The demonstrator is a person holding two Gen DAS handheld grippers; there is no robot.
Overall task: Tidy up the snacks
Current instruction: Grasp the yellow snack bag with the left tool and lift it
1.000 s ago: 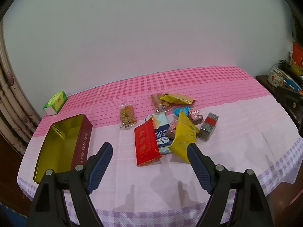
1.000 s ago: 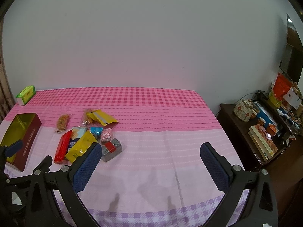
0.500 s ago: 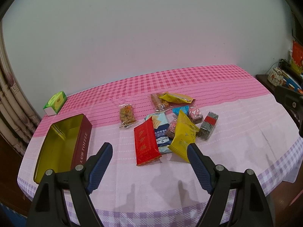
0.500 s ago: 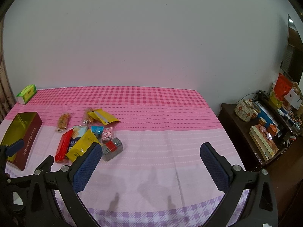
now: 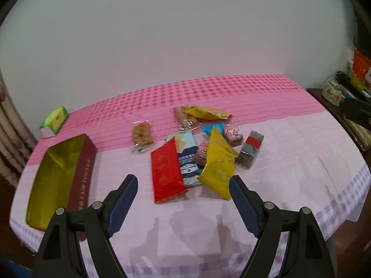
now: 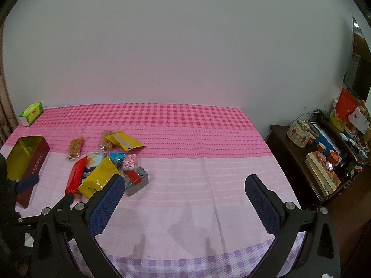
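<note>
Left tool (image 5: 183, 185) gaping empty: open toffee tin (image 5: 58, 176) off its left finger, red packet (image 5: 167, 171) dead ahead, long axis running away, nearest of the pile on the tabletop (image 5: 289, 169). Right tool (image 6: 184, 186) likewise spread, bare cloth ahead, snacks beyond its left finger.

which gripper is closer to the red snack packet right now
Left. The left gripper hangs open just short of the red snack packet, which lies between its fingers' line of sight. The right gripper is open further right, over bare cloth.
</note>
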